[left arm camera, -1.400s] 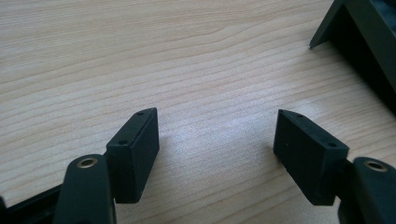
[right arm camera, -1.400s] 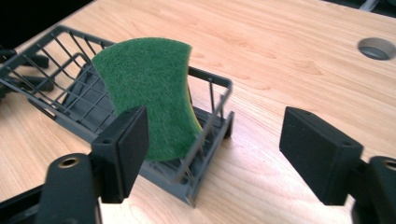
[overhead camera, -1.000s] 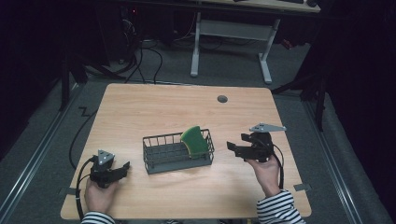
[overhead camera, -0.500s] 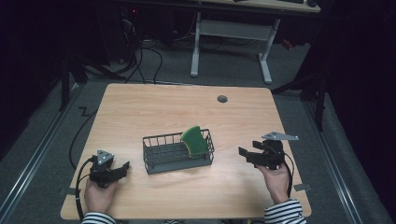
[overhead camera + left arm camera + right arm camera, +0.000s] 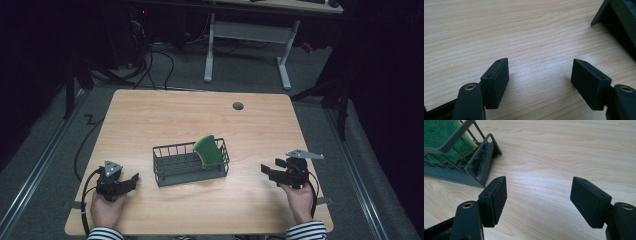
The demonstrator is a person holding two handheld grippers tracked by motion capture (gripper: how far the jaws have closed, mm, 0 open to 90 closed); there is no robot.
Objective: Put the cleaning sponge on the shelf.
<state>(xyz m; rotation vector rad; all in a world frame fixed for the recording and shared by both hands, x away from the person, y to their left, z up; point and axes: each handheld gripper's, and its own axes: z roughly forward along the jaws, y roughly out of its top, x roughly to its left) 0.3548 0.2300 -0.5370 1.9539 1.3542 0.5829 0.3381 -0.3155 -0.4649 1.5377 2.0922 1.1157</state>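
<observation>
Table (image 5: 170, 115): light wood top, one small round grommet (image 5: 238, 106) near the far edge, right of centre.

Rack (image 5: 172, 165): grey wire basket w/ solid base, sits approx. mid-table, slightly toward the near edge. Long axis runs left-right.

Sponge (image 5: 208, 150): green, w/ a yellow layer visible in the right gripper view (image 5: 439, 135). Stands tilted inside the rack at its right end, top edge above the rack rim, leaning on the wires.

Left gripper (image 5: 131, 180): held in the left hand (image 5: 106, 210) at the near-left corner of the table, well left of the rack. Grey three-cornered plate on top; cable loops off the table edge toward the floor. Jaws released, wide apart, nothing between them; left gripper view shows bare wood in the gap (image 5: 539, 75). A dark corner of the rack base (image 5: 616, 22) shows at upper right of that view, apart from the jaws.

Right gripper (image 5: 266, 171): held in the right hand (image 5: 299, 200) at the near-right side, jaws pointing left toward the rack, clear gap btwn jaw tips and rack. Grey plate on top. Jaws released, wide apart, nothing gripped; right gripper view shows bare wood in the gap (image 5: 538, 195). Rack end (image 5: 477, 157) lies ahead-left of the jaws, near but not touching.

Striped sleeves show at the bottom edge of the high view.
</observation>
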